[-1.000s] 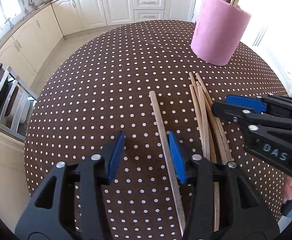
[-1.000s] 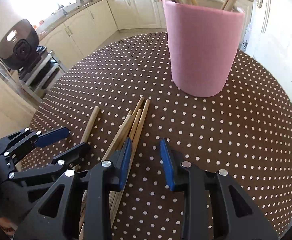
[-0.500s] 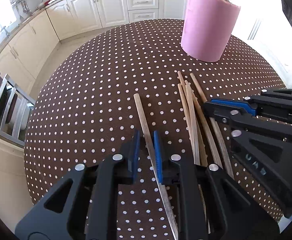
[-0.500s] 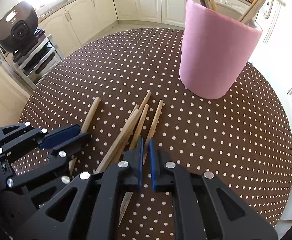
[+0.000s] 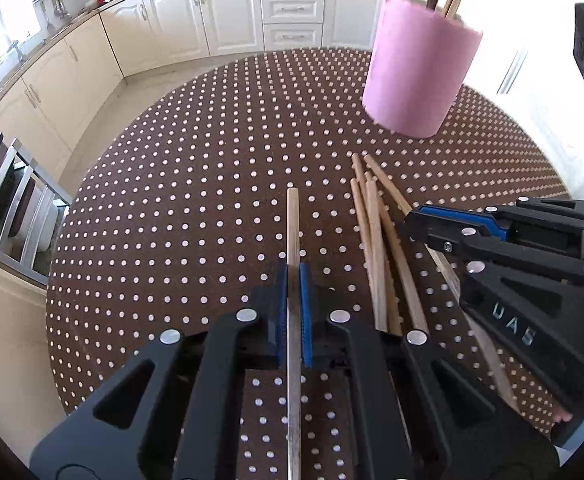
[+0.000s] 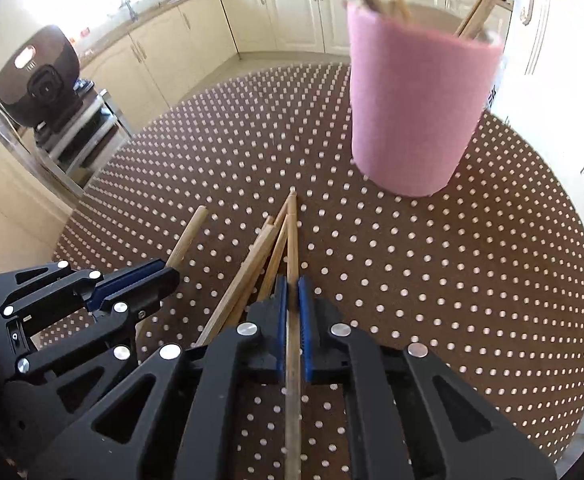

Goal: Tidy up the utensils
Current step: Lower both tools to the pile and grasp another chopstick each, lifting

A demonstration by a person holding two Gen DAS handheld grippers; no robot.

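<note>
My left gripper (image 5: 293, 280) is shut on a single wooden stick (image 5: 293, 224) that points away along the fingers. My right gripper (image 6: 292, 292) is shut on another wooden stick (image 6: 292, 236) from the loose pile of sticks (image 5: 376, 240) on the round brown polka-dot table (image 5: 211, 160). The right gripper also shows in the left wrist view (image 5: 428, 224), just right of the pile. The left gripper shows in the right wrist view (image 6: 147, 280). A pink cylindrical holder (image 5: 416, 68) with several sticks in it stands at the far right of the table; it also shows in the right wrist view (image 6: 416, 112).
Cream kitchen cabinets (image 5: 231, 12) line the far wall. A metal rack (image 6: 75, 136) with a dark appliance (image 6: 35, 72) stands left of the table. A white door or wall (image 6: 572, 100) is close on the right.
Both grippers have closed from open onto a stick each. The held sticks now line up with the fingers, and the right one has come out of the pile.
</note>
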